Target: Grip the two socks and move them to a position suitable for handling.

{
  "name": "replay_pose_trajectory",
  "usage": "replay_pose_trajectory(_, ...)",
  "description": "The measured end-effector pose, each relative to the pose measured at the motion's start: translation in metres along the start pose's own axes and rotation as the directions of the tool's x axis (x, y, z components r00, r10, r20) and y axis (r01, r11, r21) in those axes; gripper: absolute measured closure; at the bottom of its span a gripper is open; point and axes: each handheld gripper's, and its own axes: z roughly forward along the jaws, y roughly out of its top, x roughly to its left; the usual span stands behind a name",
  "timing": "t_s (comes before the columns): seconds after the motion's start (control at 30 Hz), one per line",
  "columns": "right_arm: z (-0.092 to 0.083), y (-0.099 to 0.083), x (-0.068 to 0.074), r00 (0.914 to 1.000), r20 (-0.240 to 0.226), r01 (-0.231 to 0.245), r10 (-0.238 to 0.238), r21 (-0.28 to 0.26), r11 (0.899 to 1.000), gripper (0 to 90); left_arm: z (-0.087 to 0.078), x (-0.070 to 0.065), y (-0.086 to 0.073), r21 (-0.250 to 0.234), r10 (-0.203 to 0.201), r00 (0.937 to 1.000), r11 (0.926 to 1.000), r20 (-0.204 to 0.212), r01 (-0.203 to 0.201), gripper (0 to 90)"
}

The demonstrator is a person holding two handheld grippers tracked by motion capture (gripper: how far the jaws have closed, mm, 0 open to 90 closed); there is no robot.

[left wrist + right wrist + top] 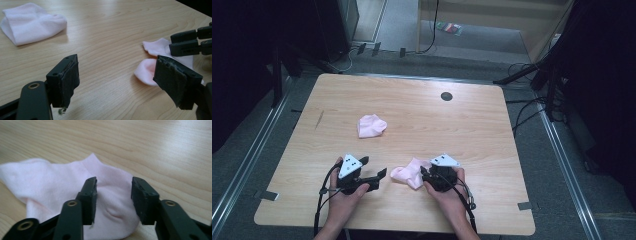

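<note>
You have two pale pink socks, the near sock (409, 175) and the far sock (371, 125), on light wood-grain table (472, 130), black grippers.

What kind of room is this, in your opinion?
Probably a lab or recording room, not a home: a bare wooden table stands on grey carpet, with loose cables on the floor and dark stands around it.

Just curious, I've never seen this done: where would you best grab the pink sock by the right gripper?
Probably by the ribbed cuff edge of the near sock, coming down from above: it lies flat on the table, and the right gripper hangs open over it.
</note>
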Motion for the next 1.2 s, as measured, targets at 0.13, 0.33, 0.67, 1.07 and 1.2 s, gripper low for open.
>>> replay_pose_trajectory(0.13, -0.001, -0.004, 0.003, 0.9994, 0.030, 0.019, -0.019, -0.015, 1.000, 77.5, -0.001, 0.000, 0.000, 0.001, 0.001, 1.0000, 1.0000, -0.003, -0.001, 20.4)
replay_pose_trajectory(0.33, -0.005, -0.002, 0.002, 0.9999, -0.009, -0.008, 0.008, -0.015, 1.000, 88.1, 0.000, -0.004, -0.002, 0.005, -0.005, 0.9999, 1.0000, -0.013, 0.005, 20.4)
replay_pose_trajectory(0.67, -0.044, 0.041, 0.025, 0.9942, -0.080, -0.079, 0.071, -0.092, 0.993, 88.7, -0.002, -0.031, -0.003, -0.021, 0.050, 0.9988, 0.9985, 0.000, -0.050, 20.4)
replay_pose_trajectory(1.07, -0.063, 0.088, 0.063, 0.9930, -0.088, -0.092, 0.079, -0.155, 0.984, 88.8, -0.002, -0.072, -0.006, -0.069, 0.107, 0.9887, 0.9910, -0.105, -0.115, 20.1)
replay_pose_trajectory(1.2, -0.064, 0.095, 0.071, 0.9911, -0.099, -0.105, 0.089, -0.167, 0.980, 88.9, 0.006, -0.076, -0.007, -0.048, 0.100, 0.9874, 0.9932, -0.123, -0.106, 19.1)
